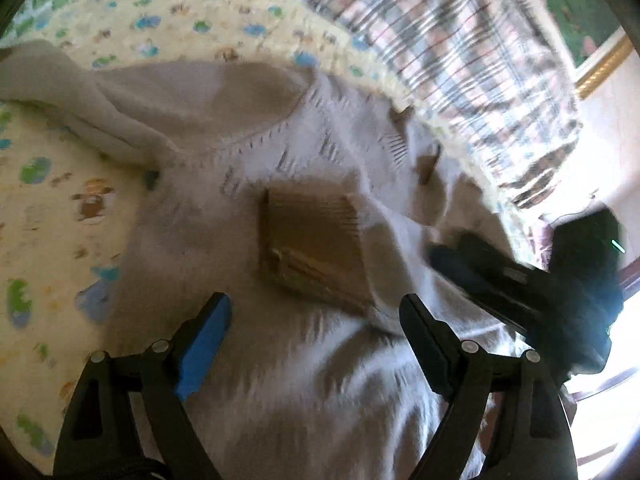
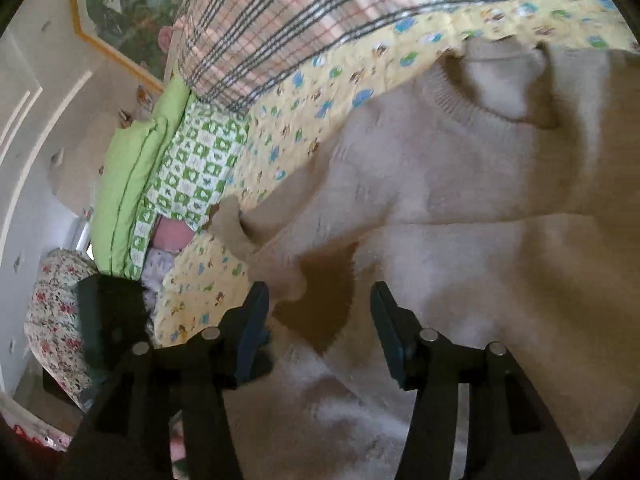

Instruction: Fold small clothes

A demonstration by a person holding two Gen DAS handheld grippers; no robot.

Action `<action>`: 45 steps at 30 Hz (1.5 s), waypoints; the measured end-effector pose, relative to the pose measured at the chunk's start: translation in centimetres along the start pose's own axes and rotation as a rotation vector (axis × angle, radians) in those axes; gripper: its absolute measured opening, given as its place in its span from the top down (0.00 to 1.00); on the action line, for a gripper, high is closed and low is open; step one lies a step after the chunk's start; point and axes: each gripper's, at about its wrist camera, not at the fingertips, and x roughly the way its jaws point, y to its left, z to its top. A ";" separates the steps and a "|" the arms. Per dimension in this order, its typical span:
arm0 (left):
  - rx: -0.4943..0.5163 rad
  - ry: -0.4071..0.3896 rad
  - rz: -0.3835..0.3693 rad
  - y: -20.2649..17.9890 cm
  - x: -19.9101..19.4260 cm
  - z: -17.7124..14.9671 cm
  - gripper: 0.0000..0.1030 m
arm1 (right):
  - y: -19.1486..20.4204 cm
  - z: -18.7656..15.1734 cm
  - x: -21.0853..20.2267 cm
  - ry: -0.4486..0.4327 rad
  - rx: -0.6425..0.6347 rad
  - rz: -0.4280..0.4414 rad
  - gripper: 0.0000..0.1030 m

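Note:
A small cream knitted sweater lies rumpled on a yellow printed bedsheet. A brown knitted patch sits on its middle. One sleeve lies folded across the top left. My left gripper is open just above the sweater, below the patch. My right gripper shows at the right edge over the sweater. In the right wrist view the right gripper is open over the sweater, with a brown patch between its fingers. The ribbed neck lies at the upper right.
A plaid blanket lies bunched along the far side of the bed. A green pillow and a green checked cloth lie at the left. A floral cover is further left. A framed picture hangs on the wall.

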 end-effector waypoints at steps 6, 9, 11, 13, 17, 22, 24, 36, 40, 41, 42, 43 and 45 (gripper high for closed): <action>0.018 -0.009 0.011 -1.4 2.8 2.2 0.18 | -1.4 -1.7 -7.3 -0.116 0.042 -0.042 0.46; 0.080 -0.020 0.008 -2.5 3.7 2.8 0.54 | -1.9 -2.4 -9.1 -0.147 0.066 -0.057 0.47; 0.112 0.011 -0.039 -3.0 4.6 2.9 0.91 | -2.2 -2.7 -10.0 -0.169 0.082 -0.067 0.47; 0.152 -0.031 -0.066 -3.7 3.9 3.0 0.92 | -2.9 -2.9 -11.1 -0.190 0.105 -0.082 0.47; 0.214 -0.189 -0.054 -4.2 -1.0 3.8 0.93 | -4.5 -3.1 -13.3 -0.234 0.125 -0.146 0.47; 0.124 -0.224 -0.008 1.1 -1.9 5.3 0.94 | -8.3 -2.8 -16.2 -0.287 0.181 -0.275 0.47; 0.081 -0.214 -0.016 2.6 -1.6 5.3 0.94 | -9.6 -2.3 -16.7 -0.294 0.192 -0.336 0.47; 0.107 -0.221 0.007 1.8 -1.4 3.7 0.93 | -14.7 3.3 -12.9 -0.166 0.182 -0.448 0.43; 0.108 -0.231 -0.034 1.0 -1.4 3.8 0.93 | -15.5 4.2 -12.6 -0.129 0.132 -0.487 0.91; 0.123 -0.237 -0.050 0.4 -1.5 3.8 0.93 | -15.7 4.4 -13.4 -0.149 0.133 -0.495 0.92; 0.145 -0.244 -0.065 -0.5 -1.3 3.8 0.93 | -16.1 4.6 -14.1 -0.163 0.138 -0.504 0.92; 0.155 -0.246 -0.071 -1.0 -1.2 3.8 0.93 | -16.6 4.7 -14.6 -0.172 0.149 -0.506 0.92; 0.166 -0.245 -0.078 -1.9 -0.5 4.0 0.93 | -17.9 4.7 -15.2 -0.176 0.180 -0.511 0.92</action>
